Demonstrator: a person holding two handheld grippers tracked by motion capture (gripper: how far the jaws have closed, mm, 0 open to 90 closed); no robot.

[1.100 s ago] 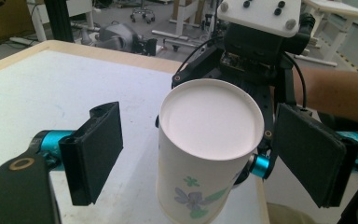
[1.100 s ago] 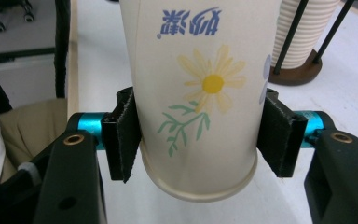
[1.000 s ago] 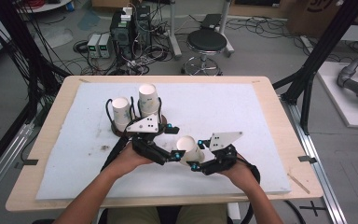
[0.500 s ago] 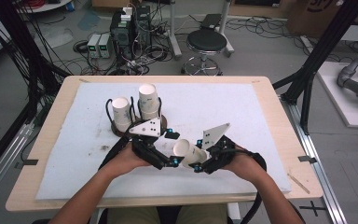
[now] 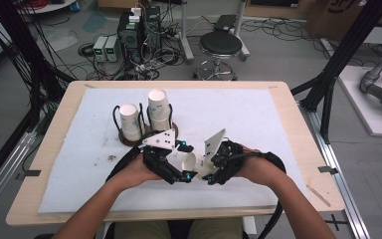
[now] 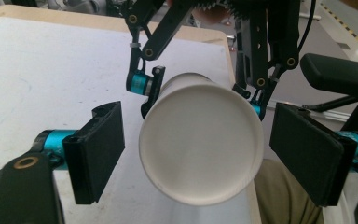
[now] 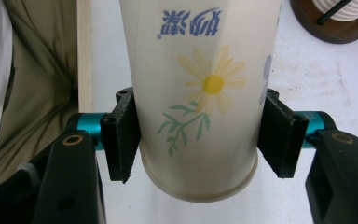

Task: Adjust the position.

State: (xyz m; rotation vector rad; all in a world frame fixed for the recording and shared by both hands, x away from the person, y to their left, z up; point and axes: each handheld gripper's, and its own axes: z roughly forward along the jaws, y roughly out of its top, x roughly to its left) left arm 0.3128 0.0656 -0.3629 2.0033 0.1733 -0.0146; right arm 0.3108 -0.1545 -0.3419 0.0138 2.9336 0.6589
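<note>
Right gripper view shows the right claw (image 7: 199,140) clenched across the thin white flower-printed paper cup (image 7: 200,93), probably light and crushable, above the tabletop (image 5: 278,119); left claw (image 6: 209,154) released around its base.

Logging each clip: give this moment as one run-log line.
right gripper: shut on paper cup | left gripper: open around cup base, jaws just closing | two cups on stands
</note>
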